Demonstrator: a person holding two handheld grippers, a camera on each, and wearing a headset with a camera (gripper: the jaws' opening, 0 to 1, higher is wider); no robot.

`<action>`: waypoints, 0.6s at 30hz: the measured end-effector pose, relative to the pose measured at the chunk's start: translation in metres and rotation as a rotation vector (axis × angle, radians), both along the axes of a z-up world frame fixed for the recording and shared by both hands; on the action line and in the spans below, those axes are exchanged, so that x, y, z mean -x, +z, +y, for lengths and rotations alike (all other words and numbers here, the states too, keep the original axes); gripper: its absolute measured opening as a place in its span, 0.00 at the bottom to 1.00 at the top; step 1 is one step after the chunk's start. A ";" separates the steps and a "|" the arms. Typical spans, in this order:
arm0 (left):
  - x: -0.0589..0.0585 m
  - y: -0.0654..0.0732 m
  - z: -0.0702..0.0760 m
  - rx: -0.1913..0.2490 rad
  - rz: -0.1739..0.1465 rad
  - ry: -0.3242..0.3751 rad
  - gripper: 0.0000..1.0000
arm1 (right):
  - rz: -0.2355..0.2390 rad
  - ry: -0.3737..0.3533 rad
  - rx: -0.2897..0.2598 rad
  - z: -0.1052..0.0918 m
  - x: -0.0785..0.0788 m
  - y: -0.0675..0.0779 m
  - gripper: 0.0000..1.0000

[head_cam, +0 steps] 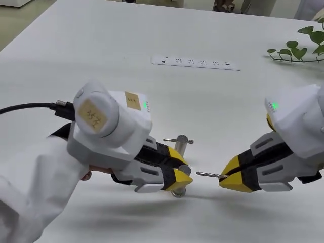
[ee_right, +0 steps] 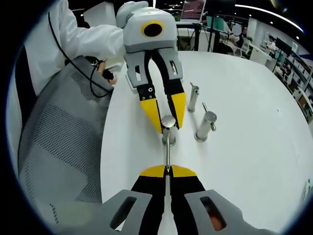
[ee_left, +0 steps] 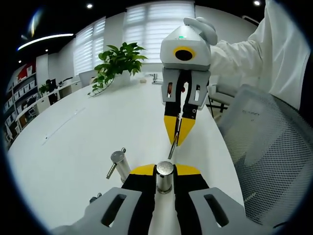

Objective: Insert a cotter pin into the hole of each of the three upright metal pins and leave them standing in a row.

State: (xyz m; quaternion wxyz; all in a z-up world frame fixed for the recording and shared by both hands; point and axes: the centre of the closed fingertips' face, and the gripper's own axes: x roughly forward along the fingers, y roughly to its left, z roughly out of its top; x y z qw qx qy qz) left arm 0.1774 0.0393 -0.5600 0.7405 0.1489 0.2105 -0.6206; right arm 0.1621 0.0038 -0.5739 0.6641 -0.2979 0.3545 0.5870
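White power strip [head_cam: 195, 62] lies on the table [head_cam: 101, 40], leafy plant [head_cam: 298, 51] (far right edge), mesh chair [ee_right: 63, 132] alongside.

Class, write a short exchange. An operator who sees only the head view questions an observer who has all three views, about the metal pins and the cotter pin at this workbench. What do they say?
Operator: The left gripper grips the held pin, and a second pin stands behind it. Is there a third?
Observer: Yes. The right gripper view shows a third pin standing beyond those two, with a fitted cotter pin near its top.
Operator: Is the right gripper lined up?
Observer: In the right gripper view its loose cotter pin points straight at the held pin, with the tip just under the head. I can't tell whether it has entered the hole.
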 end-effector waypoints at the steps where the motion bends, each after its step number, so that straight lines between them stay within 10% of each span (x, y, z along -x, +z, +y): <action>1: 0.000 0.000 0.000 0.001 0.005 0.002 0.10 | 0.005 0.002 -0.004 0.001 0.001 0.000 0.00; 18: 0.002 0.001 -0.001 -0.012 0.028 0.017 0.10 | 0.025 -0.005 -0.037 0.007 0.004 0.003 0.00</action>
